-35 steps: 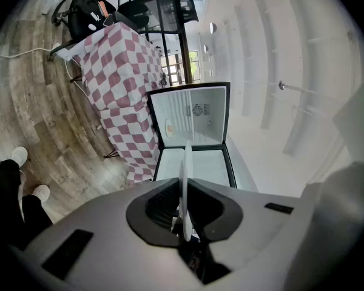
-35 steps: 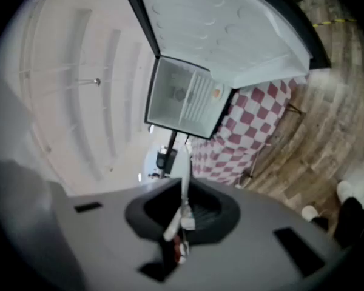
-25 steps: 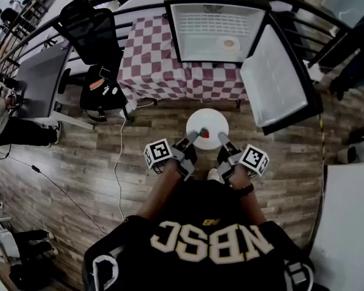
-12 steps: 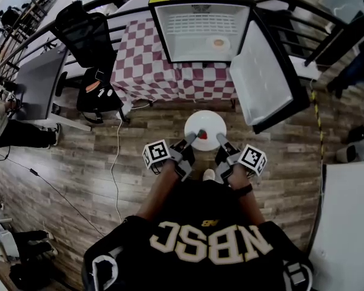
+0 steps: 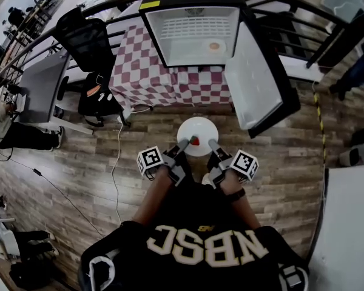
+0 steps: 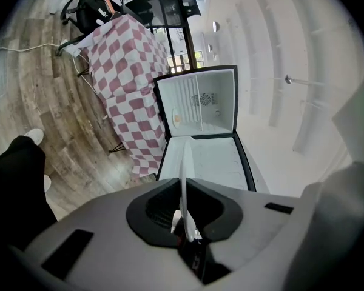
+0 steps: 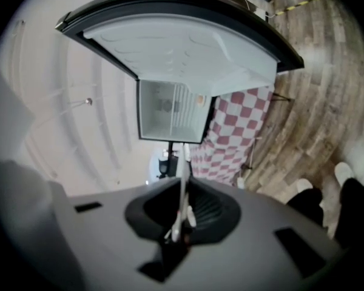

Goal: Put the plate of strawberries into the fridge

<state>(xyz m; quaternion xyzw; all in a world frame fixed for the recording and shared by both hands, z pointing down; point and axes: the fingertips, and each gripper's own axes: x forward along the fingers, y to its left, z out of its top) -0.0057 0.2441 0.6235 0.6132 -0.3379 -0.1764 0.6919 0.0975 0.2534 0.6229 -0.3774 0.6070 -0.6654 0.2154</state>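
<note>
A white plate [image 5: 199,132] with a red strawberry [image 5: 195,141] on it hangs level above the wooden floor, in front of me. My left gripper [image 5: 182,147] is shut on the plate's near left rim and my right gripper [image 5: 212,145] on its near right rim. In the left gripper view the plate [image 6: 185,174] shows edge-on between the jaws, and so it does in the right gripper view [image 7: 182,190]. The open fridge [image 5: 191,32] stands ahead on the checkered table, its door [image 5: 255,80] swung to the right. A small dish [image 5: 214,45] sits inside.
The table's red-and-white checkered cloth [image 5: 148,77] hangs to the floor under the fridge. A black chair [image 5: 88,35] and a black backpack [image 5: 100,96] stand at the left, with a white cable [image 5: 116,162] on the floor. A dark railing [image 5: 303,17] curves behind.
The fridge and table have slid left and up in the head view as I turn. Both grippers keep the same hold on the plate, which has drifted slightly left.
</note>
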